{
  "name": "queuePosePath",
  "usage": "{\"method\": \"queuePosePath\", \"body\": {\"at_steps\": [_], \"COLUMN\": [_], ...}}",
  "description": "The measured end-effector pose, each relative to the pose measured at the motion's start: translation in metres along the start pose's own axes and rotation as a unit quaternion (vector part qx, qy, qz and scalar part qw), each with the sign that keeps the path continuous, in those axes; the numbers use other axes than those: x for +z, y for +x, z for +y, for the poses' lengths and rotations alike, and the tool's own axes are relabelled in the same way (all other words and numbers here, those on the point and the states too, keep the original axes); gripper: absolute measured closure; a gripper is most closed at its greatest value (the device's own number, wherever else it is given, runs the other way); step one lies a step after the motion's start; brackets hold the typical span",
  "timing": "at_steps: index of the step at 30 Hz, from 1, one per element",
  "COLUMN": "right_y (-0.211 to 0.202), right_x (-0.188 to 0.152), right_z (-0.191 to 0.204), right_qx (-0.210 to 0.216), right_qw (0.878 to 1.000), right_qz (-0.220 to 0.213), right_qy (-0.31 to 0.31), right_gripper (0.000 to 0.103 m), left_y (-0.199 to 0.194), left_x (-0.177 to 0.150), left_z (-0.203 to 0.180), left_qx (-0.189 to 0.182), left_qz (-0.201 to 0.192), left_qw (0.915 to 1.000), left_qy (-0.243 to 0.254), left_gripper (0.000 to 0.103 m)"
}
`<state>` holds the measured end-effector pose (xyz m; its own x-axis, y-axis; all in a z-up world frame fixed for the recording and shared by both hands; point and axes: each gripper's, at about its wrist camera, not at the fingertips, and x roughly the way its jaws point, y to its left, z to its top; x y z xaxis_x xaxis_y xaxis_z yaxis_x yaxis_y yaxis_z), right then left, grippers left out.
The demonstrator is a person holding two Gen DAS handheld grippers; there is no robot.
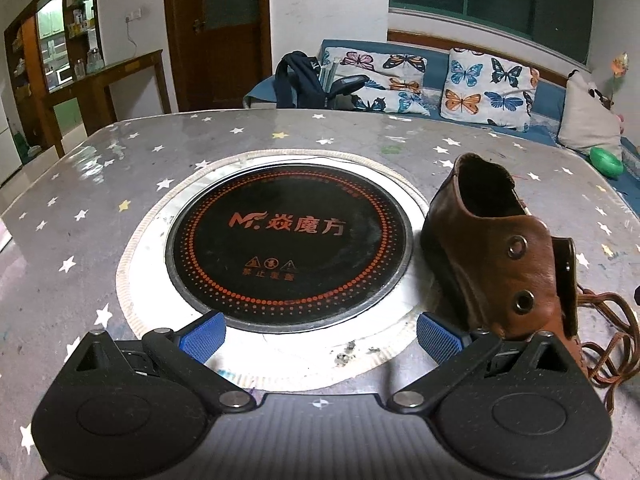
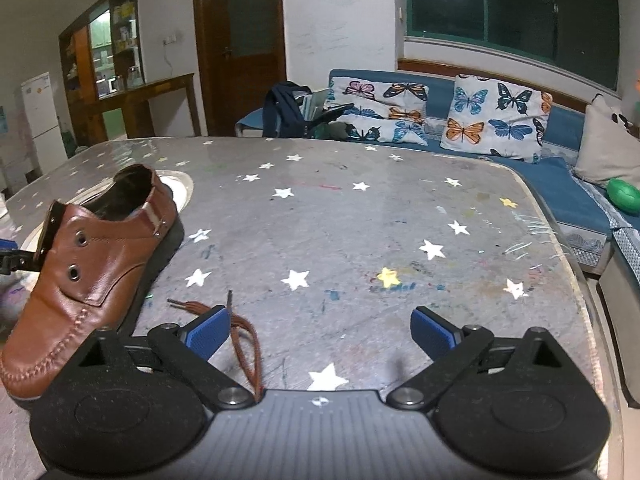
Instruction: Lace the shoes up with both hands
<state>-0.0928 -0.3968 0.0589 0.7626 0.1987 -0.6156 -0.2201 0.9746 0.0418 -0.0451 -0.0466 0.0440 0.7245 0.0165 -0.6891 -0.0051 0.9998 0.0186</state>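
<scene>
Brown shoe (image 2: 92,256) stands upright on the star-print table (image 2: 360,232), beside the round cooktop (image 1: 288,236) at the table's middle; 2 eyelets empty. Brown lace (image 2: 244,340) loose beside it. Left gripper (image 1: 320,336) spread wide, holding nothing. Right gripper (image 2: 320,330) spread too, lace passing just beside its left pad.

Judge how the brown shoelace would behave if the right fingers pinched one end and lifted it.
The shoelace lies in loose curves on the table, so it would probably droop limply. It looks thin, so likely very light. The loops beside the shoe might drag or snag.
</scene>
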Motion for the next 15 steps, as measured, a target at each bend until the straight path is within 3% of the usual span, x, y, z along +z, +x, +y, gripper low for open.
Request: {"method": "queuePosePath", "body": {"at_steps": [15], "right_y": [0.001], "right_x": [-0.006], "right_z": [0.011], "right_qx": [0.022], "right_qw": [0.999], "right_qz": [0.026], "right_qy": [-0.003], "right_gripper": [0.025], "left_y": [-0.017], "left_x": [0.0], "left_z": [-0.006], "left_qx": [-0.023], "left_qz": [-0.015], "left_qw": [0.9996], "left_qy": [0.011], "left_gripper": [0.0]}}
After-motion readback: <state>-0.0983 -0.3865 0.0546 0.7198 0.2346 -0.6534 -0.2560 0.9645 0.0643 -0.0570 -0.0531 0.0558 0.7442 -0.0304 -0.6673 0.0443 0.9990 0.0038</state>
